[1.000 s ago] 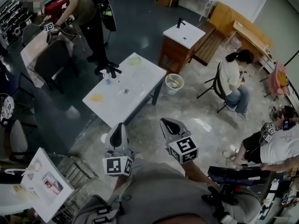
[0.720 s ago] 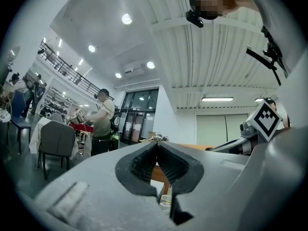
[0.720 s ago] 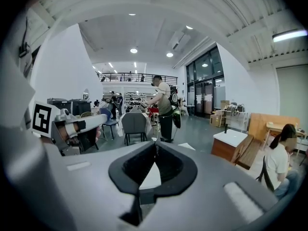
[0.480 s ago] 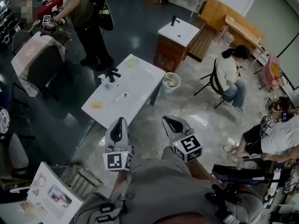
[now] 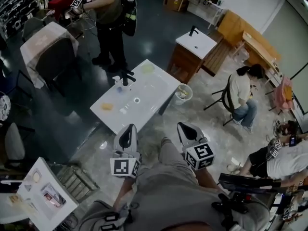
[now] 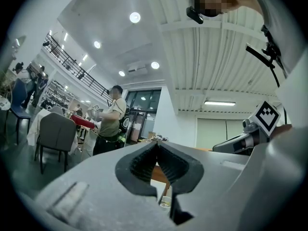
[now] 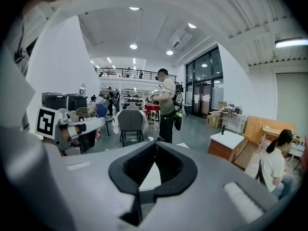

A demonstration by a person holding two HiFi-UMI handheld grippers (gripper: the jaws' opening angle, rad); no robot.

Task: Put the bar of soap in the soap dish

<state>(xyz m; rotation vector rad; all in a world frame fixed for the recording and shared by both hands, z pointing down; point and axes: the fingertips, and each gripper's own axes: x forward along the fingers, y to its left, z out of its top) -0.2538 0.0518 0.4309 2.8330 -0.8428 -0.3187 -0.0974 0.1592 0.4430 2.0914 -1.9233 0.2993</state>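
Holding nothing, the left gripper [image 5: 127,134] has its jaws pressed together at the tips, and its own view shows only empty space in the hollow behind them. The right gripper [image 5: 186,131] is the same: jaws closed, nothing between them. Both hang in front of the person's body, over the floor, pointing toward the white table [image 5: 155,86], which stands ahead and well apart from them.

On that table lie several small things. A yellowish flat piece [image 5: 106,107] near the closer left edge is probably the bar of soap, and a pale green piece [image 5: 147,68] at the far end may be the soap dish, but both are too small to be sure. They lie well apart from each other.

By this reading, the task has not started. The soap is untouched and not in any dish, so the approach, the grasp, the carry and the placing are all left.

Counted:
- two grippers
- one white table
- one yellowish piece
- one pale green piece
- one small ring [image 5: 136,100]
- one dark object [image 5: 126,74]
- one standing person [image 5: 111,13] beyond the table
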